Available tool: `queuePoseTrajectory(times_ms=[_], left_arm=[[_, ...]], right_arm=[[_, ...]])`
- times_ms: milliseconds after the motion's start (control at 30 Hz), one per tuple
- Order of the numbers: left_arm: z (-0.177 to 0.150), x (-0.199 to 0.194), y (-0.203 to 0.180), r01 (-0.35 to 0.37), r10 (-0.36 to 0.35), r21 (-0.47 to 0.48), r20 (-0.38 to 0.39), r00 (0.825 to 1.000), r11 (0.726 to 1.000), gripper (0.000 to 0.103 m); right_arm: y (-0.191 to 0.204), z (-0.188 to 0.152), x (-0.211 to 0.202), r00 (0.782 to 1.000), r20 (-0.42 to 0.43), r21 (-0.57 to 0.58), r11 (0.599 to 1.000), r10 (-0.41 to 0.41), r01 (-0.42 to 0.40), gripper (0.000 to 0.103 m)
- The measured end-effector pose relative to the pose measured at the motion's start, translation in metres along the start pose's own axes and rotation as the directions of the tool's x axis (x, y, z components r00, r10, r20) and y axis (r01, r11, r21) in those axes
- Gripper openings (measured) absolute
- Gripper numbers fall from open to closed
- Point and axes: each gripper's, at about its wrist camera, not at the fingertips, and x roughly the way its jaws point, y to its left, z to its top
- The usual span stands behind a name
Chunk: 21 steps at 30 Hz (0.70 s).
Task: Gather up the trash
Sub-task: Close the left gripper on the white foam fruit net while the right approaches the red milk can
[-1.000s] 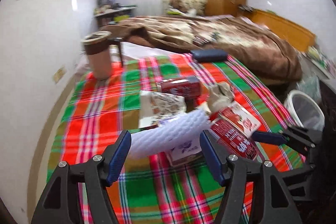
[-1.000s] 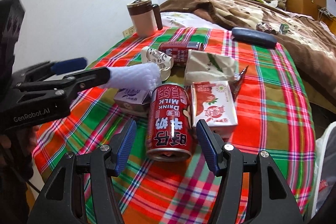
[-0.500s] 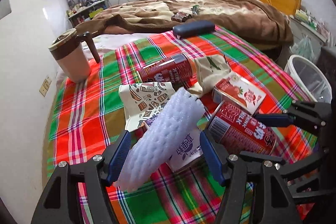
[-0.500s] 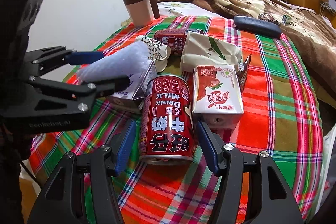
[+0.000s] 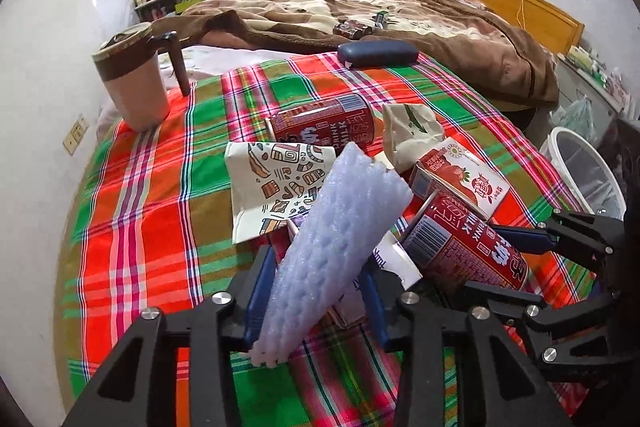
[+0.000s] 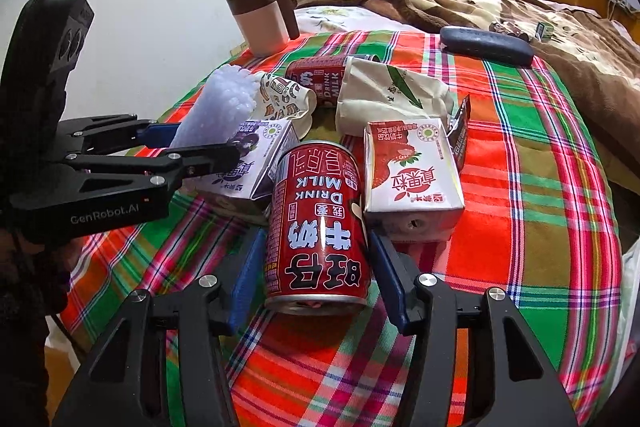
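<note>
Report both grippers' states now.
Left gripper: closing on the white foam net sleeve.
Right gripper: open around the lying red milk can.

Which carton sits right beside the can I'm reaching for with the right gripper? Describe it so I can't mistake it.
On the plaid tablecloth, find the red milk can lying between the right gripper's fingers. Touching its right side is the strawberry milk carton. It is white with red strawberry art, unlike the purple carton on the can's left.

"DRINK MILK" on the red can (image 6: pixel 316 227); "GenRobot.AI" on the left hand-held gripper (image 6: pixel 192 143).
</note>
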Motion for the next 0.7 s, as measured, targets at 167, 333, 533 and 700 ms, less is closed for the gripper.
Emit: queuePoseTrajectory(times_ms=[167, 333, 533, 700], left_arm=[[-0.006, -0.006, 0.006, -0.009, 0.010, -0.063, 0.016, 1.000, 0.998, 0.027], [-0.013, -0.013, 0.003, -0.003, 0.006, -0.089, 0.037, 0.999, 0.996, 0.026], [-0.024, -0.026, 0.003, 0.011, -0.002, -0.147, 0.061, 0.998, 0.989, 0.026], [-0.036, -0.038, 0.003, 0.044, -0.028, -0.196, 0.084, 0.996, 0.980, 0.026]], right_arm=[[-0.001, 0.001, 0.001, 1.000, 0.004, -0.002, 1.000, 0.001, -0.001, 0.054], [0.000, 0.000, 0.000, 1.000, 0.008, -0.009, 1.000, -0.006, 0.006, 0.054], [0.003, -0.003, -0.002, 0.999, 0.023, -0.023, 0.999, -0.032, 0.032, 0.054], [0.006, -0.007, -0.007, 1.000, 0.011, -0.052, 0.998, -0.029, 0.029, 0.054]])
